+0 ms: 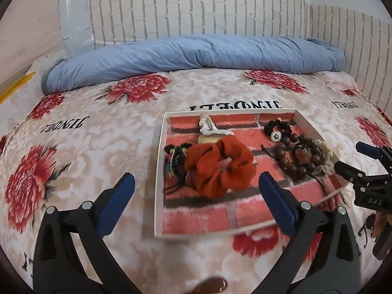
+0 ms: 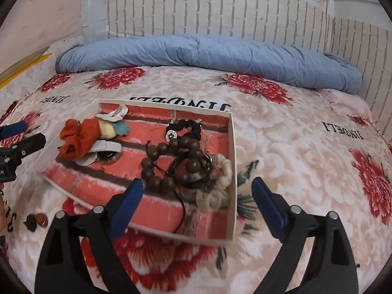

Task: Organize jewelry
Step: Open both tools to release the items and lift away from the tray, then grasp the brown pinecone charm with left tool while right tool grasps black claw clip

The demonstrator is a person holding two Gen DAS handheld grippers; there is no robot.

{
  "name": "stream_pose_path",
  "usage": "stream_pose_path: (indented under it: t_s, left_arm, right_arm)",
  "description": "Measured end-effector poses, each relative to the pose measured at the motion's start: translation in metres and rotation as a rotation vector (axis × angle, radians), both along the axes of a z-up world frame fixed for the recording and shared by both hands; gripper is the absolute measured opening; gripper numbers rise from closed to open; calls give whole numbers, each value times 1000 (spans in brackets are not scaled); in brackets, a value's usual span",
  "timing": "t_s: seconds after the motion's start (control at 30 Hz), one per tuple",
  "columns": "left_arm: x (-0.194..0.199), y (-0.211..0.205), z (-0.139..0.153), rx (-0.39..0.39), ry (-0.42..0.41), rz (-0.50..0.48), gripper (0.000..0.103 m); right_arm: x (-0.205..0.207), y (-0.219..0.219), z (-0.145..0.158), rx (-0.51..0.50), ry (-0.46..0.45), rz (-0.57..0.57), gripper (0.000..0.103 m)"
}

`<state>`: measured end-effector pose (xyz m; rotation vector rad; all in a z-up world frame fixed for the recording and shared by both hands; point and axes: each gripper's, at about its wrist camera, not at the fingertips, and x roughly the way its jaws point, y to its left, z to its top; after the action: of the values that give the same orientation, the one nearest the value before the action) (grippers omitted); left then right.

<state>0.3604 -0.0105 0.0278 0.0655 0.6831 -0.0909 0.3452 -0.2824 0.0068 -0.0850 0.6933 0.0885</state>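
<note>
Left gripper, right gripper: jaws wide, empty. Wooden bead bracelet at tray right edge: light, rigid beads, slippery; pinch across strand.

A bed carries everything here, covered by a pale plush blanket printed with large red flowers and dark lettering. Directly on the blanket sits a shallow white box, lined with a red brick pattern and holding the jewelry. Along the far edge of the bed, against the white brick-patterned wall, lies a rolled blue quilt, well apart from the box. Near the front of the blanket, beside the box, a few small reddish-brown pieces lie loose; what they are cannot be told.
</note>
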Motion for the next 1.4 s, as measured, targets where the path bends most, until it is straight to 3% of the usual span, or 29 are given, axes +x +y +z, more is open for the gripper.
stream_pose_path:
  t_s: [0.47,1.13,1.4]
  left_arm:
    - [-57,18,5,-29,-11,67,98]
    - [-98,29,-55,-88,111,97,98]
    - [-109,27,-66,-39,139,98,98]
  right_arm:
    - [-64,-32,-2,25,-1,-58,89]
    - [-119,-65,-36,19,55,-105,89]
    - [-121,-83,-48,44,103,-172,89]
